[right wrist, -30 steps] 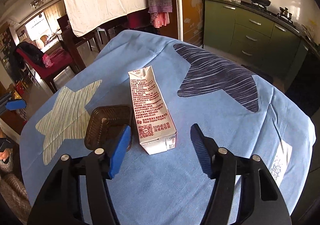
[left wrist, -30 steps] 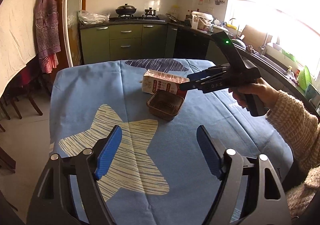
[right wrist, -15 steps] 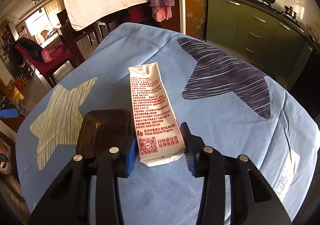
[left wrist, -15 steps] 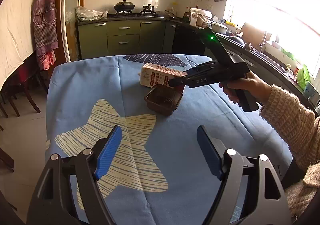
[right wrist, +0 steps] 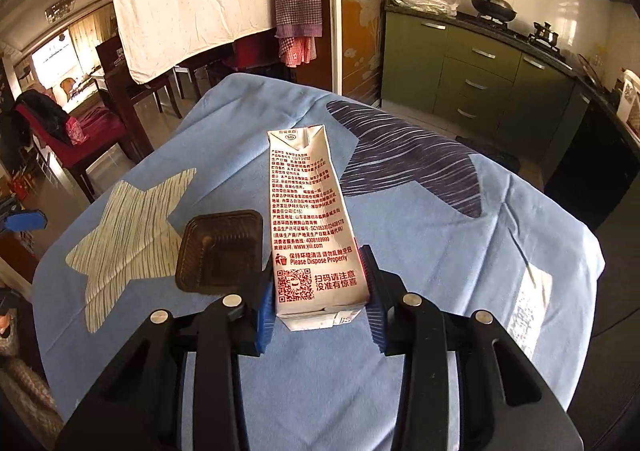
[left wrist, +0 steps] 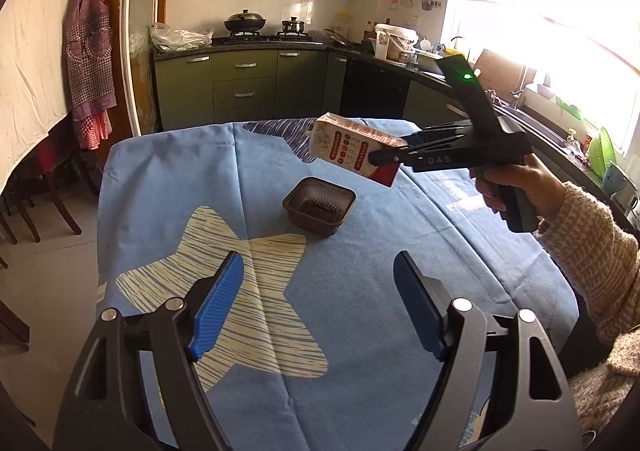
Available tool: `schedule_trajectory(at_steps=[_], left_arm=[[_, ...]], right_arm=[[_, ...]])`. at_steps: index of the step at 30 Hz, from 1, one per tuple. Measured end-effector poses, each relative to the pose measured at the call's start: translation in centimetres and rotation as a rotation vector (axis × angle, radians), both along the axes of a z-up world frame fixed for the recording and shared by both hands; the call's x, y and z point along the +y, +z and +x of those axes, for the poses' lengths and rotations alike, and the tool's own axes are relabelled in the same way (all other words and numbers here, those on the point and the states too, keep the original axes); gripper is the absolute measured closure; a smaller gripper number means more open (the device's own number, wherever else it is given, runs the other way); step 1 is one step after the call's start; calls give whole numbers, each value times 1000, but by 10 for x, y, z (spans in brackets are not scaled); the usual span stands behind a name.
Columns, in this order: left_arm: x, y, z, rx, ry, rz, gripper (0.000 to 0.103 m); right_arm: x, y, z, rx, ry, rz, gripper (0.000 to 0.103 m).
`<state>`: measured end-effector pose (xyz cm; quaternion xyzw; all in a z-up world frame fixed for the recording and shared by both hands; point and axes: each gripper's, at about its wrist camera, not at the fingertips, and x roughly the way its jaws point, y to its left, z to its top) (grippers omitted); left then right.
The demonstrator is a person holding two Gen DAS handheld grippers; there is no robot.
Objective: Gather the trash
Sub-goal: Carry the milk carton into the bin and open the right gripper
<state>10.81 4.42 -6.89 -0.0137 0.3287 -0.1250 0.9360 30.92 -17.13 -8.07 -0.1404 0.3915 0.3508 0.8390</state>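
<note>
Right wrist view: one milk carton (right wrist: 310, 227) is clamped at its base in the right tool (right wrist: 320, 291), long axis pointing away along the fingers, lifted above the counter (right wrist: 440, 251). One brown plastic tray (left wrist: 319, 205) lies below-left of the carton, ahead of the left tool (left wrist: 318, 307), whose jaws stand apart, empty.

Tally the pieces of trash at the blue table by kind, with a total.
Milk carton: 1, held off the cloth in the right gripper
Brown plastic tray: 1, on the tablecloth
Total: 2
</note>
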Motion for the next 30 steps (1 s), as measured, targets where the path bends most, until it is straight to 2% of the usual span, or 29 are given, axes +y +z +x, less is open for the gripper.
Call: schedule_trajectory(at_steps=[4, 9, 14, 17, 21, 26, 27, 28, 30], left_arm=[[-9, 3, -6, -14, -25, 1, 29], [-23, 4, -10, -22, -62, 2, 28], [-38, 4, -9, -18, -93, 5, 28], [-47, 4, -10, -16, -110, 11, 28], [-58, 7, -12, -21, -128, 30, 28], [-64, 10, -14, -23, -134, 51, 28], [-64, 10, -14, -22, -133, 54, 28], [-65, 9, -13, -19, -132, 56, 28], [-64, 7, -11, -10, -130, 60, 27]], right_arm=[[-52, 21, -38, -45, -88, 26, 65], [-155, 36, -86, -64, -317, 38, 65], [-272, 23, -119, -37, -586, 26, 65], [-321, 5, -130, -7, -701, 0, 65], [-348, -21, -133, 30, -753, -28, 65], [-352, -50, -117, 71, -787, -47, 63], [-356, -54, -116, 77, -800, -41, 51], [-360, -55, -117, 63, -823, -31, 42], [-362, -49, -122, 34, -849, -7, 38]])
